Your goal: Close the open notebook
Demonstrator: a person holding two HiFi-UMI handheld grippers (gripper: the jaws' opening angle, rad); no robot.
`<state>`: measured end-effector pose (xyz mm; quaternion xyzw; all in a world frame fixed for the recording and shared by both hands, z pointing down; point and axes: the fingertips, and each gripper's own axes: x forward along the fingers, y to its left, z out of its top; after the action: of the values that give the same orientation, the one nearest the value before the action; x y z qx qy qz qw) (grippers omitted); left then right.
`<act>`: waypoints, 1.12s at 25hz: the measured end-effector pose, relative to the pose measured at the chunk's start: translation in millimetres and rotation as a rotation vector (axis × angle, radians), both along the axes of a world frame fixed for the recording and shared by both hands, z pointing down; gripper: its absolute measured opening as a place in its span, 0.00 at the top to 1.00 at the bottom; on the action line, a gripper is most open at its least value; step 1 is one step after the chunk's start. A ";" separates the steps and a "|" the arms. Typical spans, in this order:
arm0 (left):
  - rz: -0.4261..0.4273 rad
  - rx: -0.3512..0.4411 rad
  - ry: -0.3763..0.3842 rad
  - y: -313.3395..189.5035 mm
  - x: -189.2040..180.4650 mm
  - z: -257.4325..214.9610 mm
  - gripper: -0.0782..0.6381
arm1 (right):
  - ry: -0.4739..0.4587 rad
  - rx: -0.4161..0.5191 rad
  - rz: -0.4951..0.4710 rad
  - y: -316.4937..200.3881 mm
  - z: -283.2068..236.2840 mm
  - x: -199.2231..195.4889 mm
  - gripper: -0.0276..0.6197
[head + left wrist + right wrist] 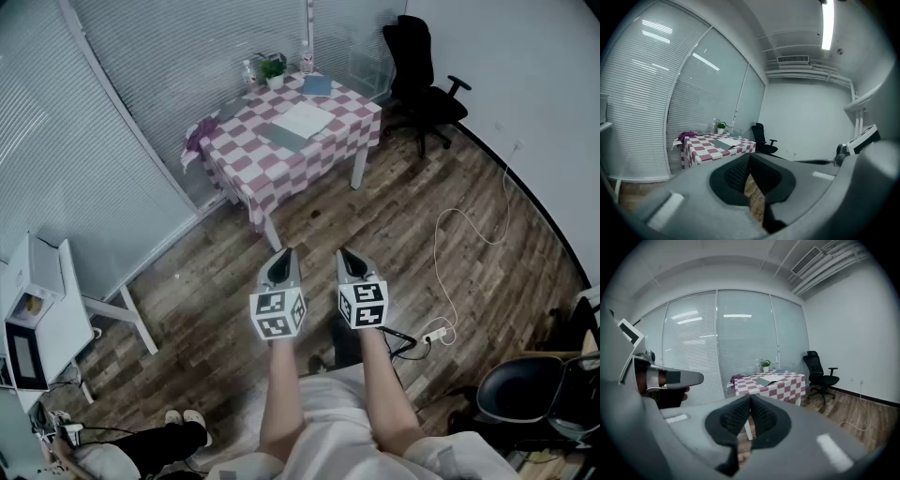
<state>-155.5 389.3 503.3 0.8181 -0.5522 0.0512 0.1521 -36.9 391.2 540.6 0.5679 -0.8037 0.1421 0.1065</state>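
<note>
From the head view I see that I stand well away from the worktop [253, 155], the one with the pink and white checked cloth. The notebook [305, 120] lies open and flat on top of it, near the middle. A small plant [273, 69] and a bottle [247, 73] stand at the far edge, and a black chair [418, 75] is off to one side. My left tongs [284, 255] and right tongs [343, 255] hang side by side over the wood floor, both pointing at the worktop. I think this is the very start: I am only walking up, and closing has not begun.

In the left gripper view, the left tongs [749, 159] are pressed together at the tips with nothing in them. The notebook [727, 141] looks small and far off on the worktop [701, 146].

In the right gripper view, the right tongs [750, 401] are together too, and empty. The notebook [772, 378] sits open on the worktop [787, 386], still far.

Next, I think I must get close, then slip a tip under one cover and flip it over onto the other side.

I can read no words or brand names anywhere. The cubes on the tongs show only black and white square marks.
</note>
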 end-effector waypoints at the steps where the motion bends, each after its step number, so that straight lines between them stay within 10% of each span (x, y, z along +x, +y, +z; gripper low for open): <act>1: 0.001 0.003 0.000 -4.5 1.2 0.9 0.88 | 0.015 0.003 -0.003 -5.5 0.9 0.7 0.96; 28: 0.023 -0.008 -0.054 -190.0 57.0 5.8 0.88 | 0.020 -0.008 -0.089 -180.0 3.5 39.8 0.96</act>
<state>-98.5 199.3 509.1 0.8221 -0.5465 0.0771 0.1399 2.8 211.2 544.1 0.5325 -0.8265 0.1349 0.1230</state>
